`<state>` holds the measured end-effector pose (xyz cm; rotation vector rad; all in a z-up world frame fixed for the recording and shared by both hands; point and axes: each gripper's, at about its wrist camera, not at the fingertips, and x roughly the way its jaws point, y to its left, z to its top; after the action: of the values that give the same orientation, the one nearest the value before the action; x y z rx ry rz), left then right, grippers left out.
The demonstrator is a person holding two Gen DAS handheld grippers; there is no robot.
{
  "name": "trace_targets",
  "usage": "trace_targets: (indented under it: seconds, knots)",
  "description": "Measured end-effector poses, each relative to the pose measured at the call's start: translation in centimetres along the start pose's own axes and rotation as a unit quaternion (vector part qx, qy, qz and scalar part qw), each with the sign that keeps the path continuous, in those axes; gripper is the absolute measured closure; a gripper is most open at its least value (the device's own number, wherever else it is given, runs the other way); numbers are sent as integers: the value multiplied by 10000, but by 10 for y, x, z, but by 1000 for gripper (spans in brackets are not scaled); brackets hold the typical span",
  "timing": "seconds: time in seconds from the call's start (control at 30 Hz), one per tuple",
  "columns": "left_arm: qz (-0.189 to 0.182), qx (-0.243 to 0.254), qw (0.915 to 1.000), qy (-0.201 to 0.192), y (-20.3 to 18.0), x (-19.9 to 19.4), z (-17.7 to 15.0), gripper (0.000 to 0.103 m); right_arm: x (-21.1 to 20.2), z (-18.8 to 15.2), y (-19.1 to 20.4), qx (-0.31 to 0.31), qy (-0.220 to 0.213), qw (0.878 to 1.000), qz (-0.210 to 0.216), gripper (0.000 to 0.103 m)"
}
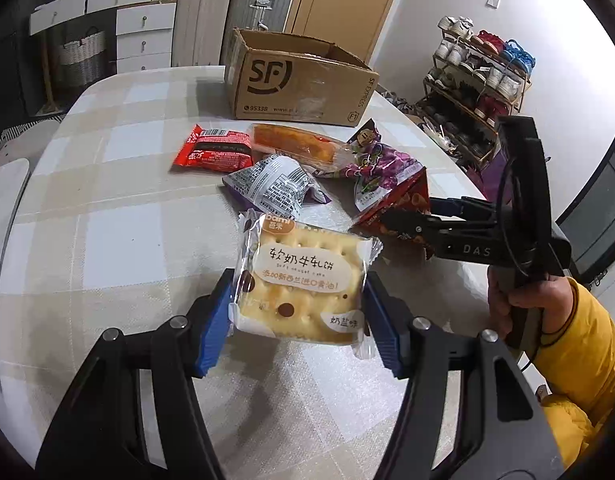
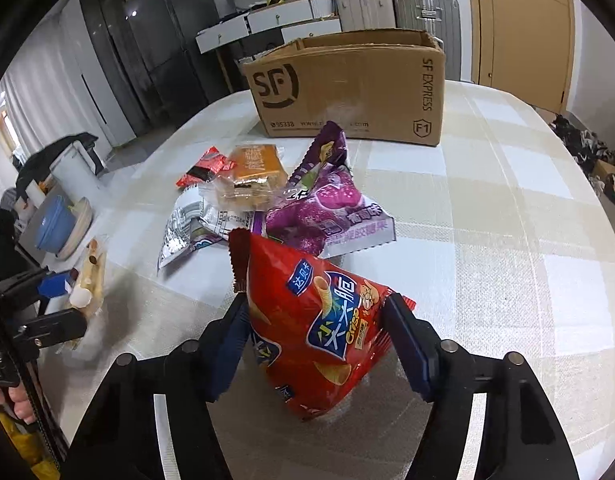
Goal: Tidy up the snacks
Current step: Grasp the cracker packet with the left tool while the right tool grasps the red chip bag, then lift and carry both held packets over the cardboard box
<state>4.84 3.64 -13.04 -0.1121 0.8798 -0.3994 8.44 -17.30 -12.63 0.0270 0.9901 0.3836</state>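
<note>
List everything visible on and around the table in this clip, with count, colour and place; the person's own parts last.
cracker pack: 1, cream, in left gripper
crisps bag: 1, red, in right gripper
purple candy bag: 1, purple, table centre
cake pack: 1, clear with golden cake, beside purple candy bag
silver pouch: 1, silver-grey, near cake pack
red wrapper: 1, red-black, left of pile
cardboard box: 1, brown, open, far side
table: 1, beige-white check
suitcases: several, white and silver, background
shoe rack: 1, right wall
left gripper: black, blue pads
right gripper: black, blue pads
</note>
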Motion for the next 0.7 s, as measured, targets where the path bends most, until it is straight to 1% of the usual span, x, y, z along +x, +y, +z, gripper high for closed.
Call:
trace_targets:
  seconds: [0.1, 0.17, 0.27, 0.47, 0.7]
  knots:
    - [25, -50, 10000, 11, 1, 1, 0, 44, -2, -1, -4, 68, -25, 9999, 103, 39]
    - [43, -59, 10000, 3, 0, 0, 0, 44, -4, -1, -6, 118, -58, 9998, 179, 44]
    - [91, -52, 9999, 3, -3, -3, 0, 44, -10, -2, -10, 307, -139, 9989, 332, 48]
    - [171, -19, 9998, -74, -12, -15, 0, 44, -27, -9, -17, 550, -327, 9961, 604, 53]
    - [247, 46, 9996, -114, -25, -27, 2, 44, -45, -19, -23, 779, -517, 9917, 882, 55]
